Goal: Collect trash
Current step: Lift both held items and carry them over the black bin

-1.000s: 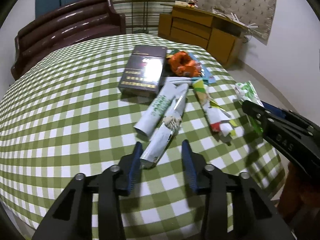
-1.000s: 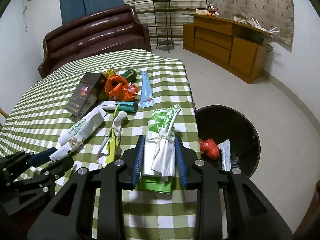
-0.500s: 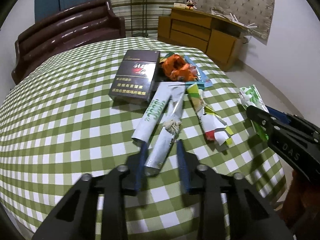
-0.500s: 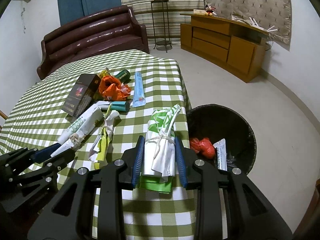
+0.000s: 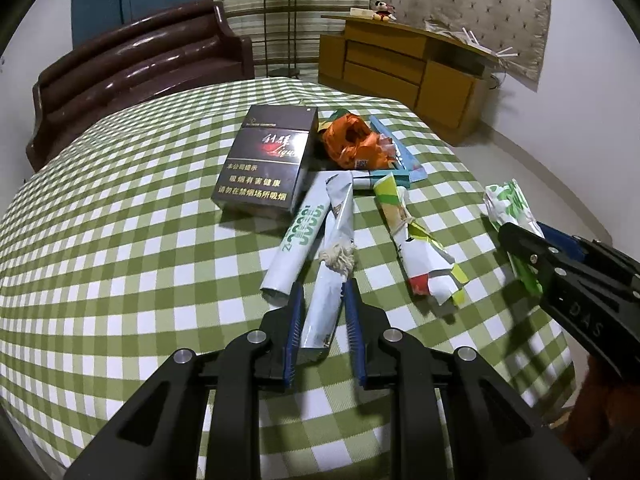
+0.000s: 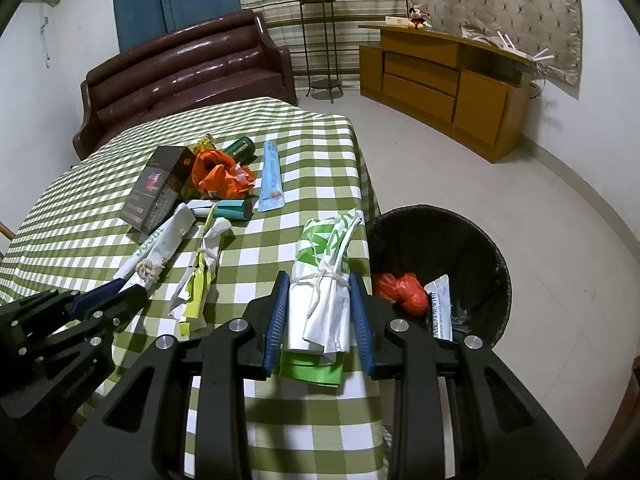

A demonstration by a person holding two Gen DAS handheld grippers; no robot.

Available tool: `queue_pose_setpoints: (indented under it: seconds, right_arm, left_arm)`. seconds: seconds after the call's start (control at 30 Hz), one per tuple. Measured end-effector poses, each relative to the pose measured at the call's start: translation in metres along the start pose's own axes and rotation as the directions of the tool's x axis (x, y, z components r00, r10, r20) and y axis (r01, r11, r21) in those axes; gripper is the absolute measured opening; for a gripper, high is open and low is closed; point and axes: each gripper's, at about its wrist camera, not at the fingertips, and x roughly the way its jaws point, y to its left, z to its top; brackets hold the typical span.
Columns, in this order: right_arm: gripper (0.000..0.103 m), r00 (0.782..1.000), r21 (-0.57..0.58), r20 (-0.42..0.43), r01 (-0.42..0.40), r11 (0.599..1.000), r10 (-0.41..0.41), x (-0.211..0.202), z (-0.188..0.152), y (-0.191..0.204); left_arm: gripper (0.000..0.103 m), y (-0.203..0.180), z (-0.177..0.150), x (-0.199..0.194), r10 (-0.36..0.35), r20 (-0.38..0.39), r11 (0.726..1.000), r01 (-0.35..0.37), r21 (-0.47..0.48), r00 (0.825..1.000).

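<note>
hidden or unclear: the near end of my green-and-white bundle (image 6: 320, 292) is cut off behind the pads; from the left wrist view only its far tip shows past my right gripper (image 5: 520, 240). small print on the dark cigarette box (image 5: 266, 164) is legible in part only. contents of the black bin (image 6: 486, 248) are partly lost in shadow.

my left gripper (image 5: 322, 312): jaws narrow, blue pads pressed on both sides of a grey-white rolled wrapper (image 5: 334, 248) tied with frayed string, its near end between the pads, the rest lying on the checked tablecloth (image 5: 120, 220).

my right gripper (image 6: 320, 312): jaws narrow, clamped on the green-and-white bundle, which is bound with white string and sits at the table's edge beside the bin.

trash on the table: a white tube with green lettering (image 5: 298, 240) touching the rolled wrapper; a yellow-green folded packet (image 5: 416, 248) to its right; a crumpled orange bag (image 5: 352, 142); a blue sachet (image 6: 270, 178); a teal tube (image 6: 234, 210).

in the bin: a red bag (image 6: 402, 292) and a white packet (image 6: 440, 308).
</note>
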Motion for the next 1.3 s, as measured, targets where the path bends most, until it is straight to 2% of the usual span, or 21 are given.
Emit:
queue_pose_setpoints:
  seconds: [0.07,0.17,0.23,0.53,1.0,1.3]
  right_arm:
    - [0.030,1.000,-0.003,0.001,0.001,1.000,-0.001,0.000,0.000,0.000]
    - [0.030,1.000,-0.001,0.000,-0.001,1.000,0.001,0.000,0.000,0.000]
    - [0.030,1.000,-0.003,-0.001,-0.001,1.000,0.001,0.000,0.000,0.000]
    - [0.030,1.000,-0.013,0.011,0.002,1.000,-0.002,-0.004,0.001,0.000]
    - [0.030,1.000,-0.018,0.010,0.002,1.000,-0.002,-0.004,0.001,0.002]
    - [0.030,1.000,-0.014,0.014,0.002,1.000,-0.002,-0.006,0.002,0.000]
  left_arm:
    - [0.021,-0.002,0.000,0.001,0.002,0.007,1.000,-0.002,0.011,1.000]
    - [0.013,-0.003,-0.001,0.000,-0.001,0.014,1.000,0.001,0.017,1.000]
    - [0.012,-0.002,-0.002,-0.001,-0.008,0.015,1.000,0.008,0.016,1.000]
    - [0.012,-0.008,-0.010,-0.011,-0.041,0.016,0.999,0.041,0.018,0.999]
    - [0.012,-0.007,-0.014,-0.025,-0.041,0.022,0.999,0.041,0.011,0.999]
    - [0.012,-0.019,-0.012,-0.045,-0.031,0.086,0.998,0.026,0.064,0.996]
